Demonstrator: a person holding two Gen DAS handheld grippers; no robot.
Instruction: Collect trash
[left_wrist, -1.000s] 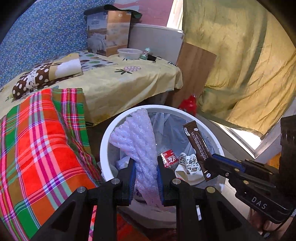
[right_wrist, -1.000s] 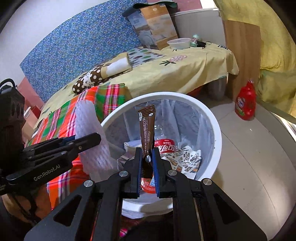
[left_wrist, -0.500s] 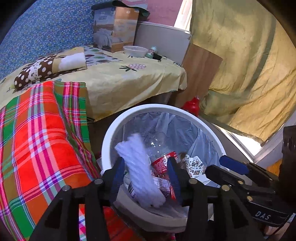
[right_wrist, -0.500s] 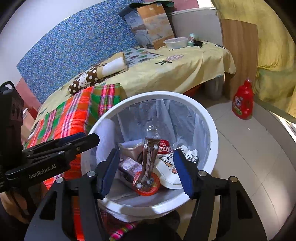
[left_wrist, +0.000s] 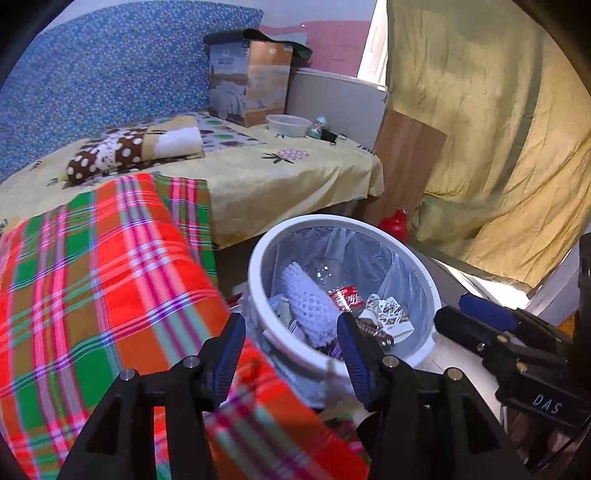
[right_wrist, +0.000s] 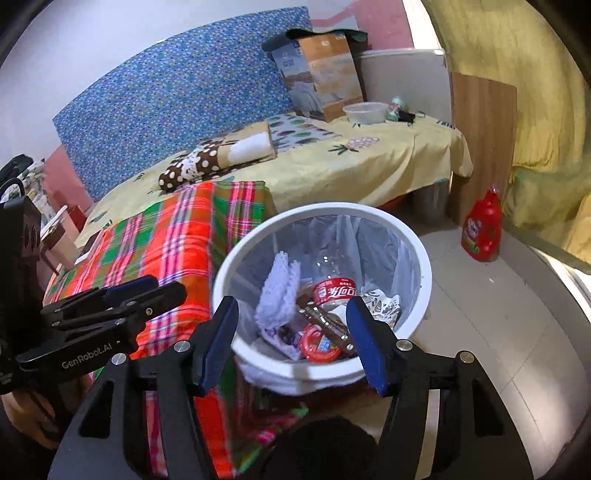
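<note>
A white trash bin (left_wrist: 413, 258) with a clear liner stands on the floor beside the bed; it also shows in the right wrist view (right_wrist: 417, 236). Inside lie a white foam net sleeve (left_wrist: 306, 295) (right_wrist: 277, 295), a clear bottle with a red label (left_wrist: 345, 295) (right_wrist: 334, 290), a brown sachet (right_wrist: 325, 321), a red lid (right_wrist: 317, 343) and printed paper (left_wrist: 388, 310). My left gripper (left_wrist: 291, 350) is open and empty, above the bin's near-left rim. My right gripper (right_wrist: 293, 339) is open and empty, above the bin's near rim.
A bed with a plaid blanket (left_wrist: 92, 277) and a yellow sheet (left_wrist: 277, 177) lies left of the bin. A red detergent bottle (right_wrist: 482, 232) stands on the tiled floor to the right. A carton (left_wrist: 249, 88), a bowl (left_wrist: 288, 123) and a wooden board (left_wrist: 406, 166) are behind.
Both grippers opened; the foam sleeve and the brown sachet dropped into the bin. Both grippers then drew back and up from the bin.
</note>
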